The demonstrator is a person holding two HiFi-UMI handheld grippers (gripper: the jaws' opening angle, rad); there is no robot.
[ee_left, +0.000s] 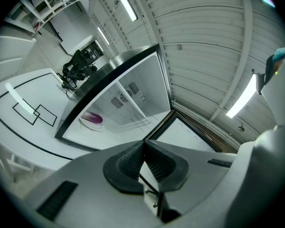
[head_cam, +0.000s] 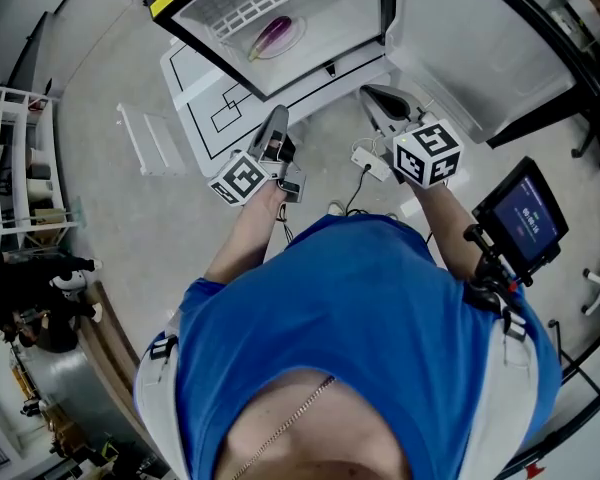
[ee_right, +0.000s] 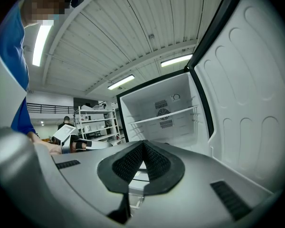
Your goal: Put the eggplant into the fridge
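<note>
- The left gripper (head_cam: 277, 120) hangs in front of the open fridge (head_cam: 332, 16). Its own view shows its jaws pressed together with nothing between them.
- The eggplant (head_cam: 273, 35) already lies on a pale plate (head_cam: 296, 40) inside the fridge compartment, well apart from both grippers. The left gripper view shows it there too, purple on the plate (ee_left: 87, 124), touched by nothing.
- The right gripper (head_cam: 375, 100) hangs just beside the left one. Its jaws are also clenched on nothing and point at the bare upper shelf (ee_right: 164, 114).
- The fridge door (head_cam: 470, 48) stands wide open at the right.
- Judged from this, the placing is done; what seems left is to shut the door, if that is wanted.
</note>
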